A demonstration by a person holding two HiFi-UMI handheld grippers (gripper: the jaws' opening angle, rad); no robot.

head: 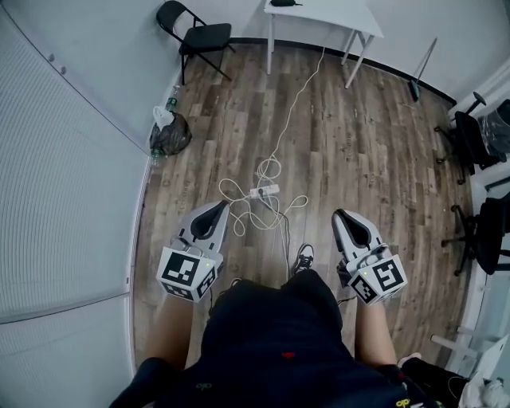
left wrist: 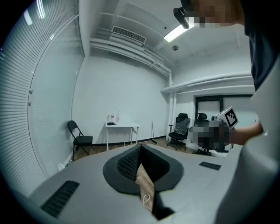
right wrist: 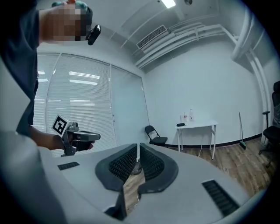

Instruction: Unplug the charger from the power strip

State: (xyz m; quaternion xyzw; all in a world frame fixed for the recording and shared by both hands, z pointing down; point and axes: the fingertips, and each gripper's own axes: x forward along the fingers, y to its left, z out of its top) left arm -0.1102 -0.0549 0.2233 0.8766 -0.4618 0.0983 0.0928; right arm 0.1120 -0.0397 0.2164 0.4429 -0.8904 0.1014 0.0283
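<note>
Charger (head: 256, 193): appears as a small pale block at the left end of the white power strip (head: 269, 190), apparently plugged in, though it is too small in the head view to confirm the seating. The strip lies on the wood floor (head: 358, 151), just ahead of the person's shoe (head: 303, 256). It sits among loose loops of white cable (head: 239, 199). One white cord (head: 296, 100) runs up the room toward the white table (head: 323, 12).

Left gripper (head: 219, 209): held at waist height, well above the strip. In its own view the claw (left wrist: 140, 148) is pressed together at the tips. Only floor shows through the gap behind the tips, so it holds nothing.

Right gripper (head: 339, 213): same height, on the other side of the body. Its claw (right wrist: 138, 151) is likewise pressed together and empty.

Judgement: both claws are closed because there is nothing to carry yet, and the task is at the approach stage with no contact made. The strip lies low, so the person will probably have to crouch to reach it. The slack cable means the strip can slide, so one claw likely pins the strip while the other pulls the charger straight out.
</note>
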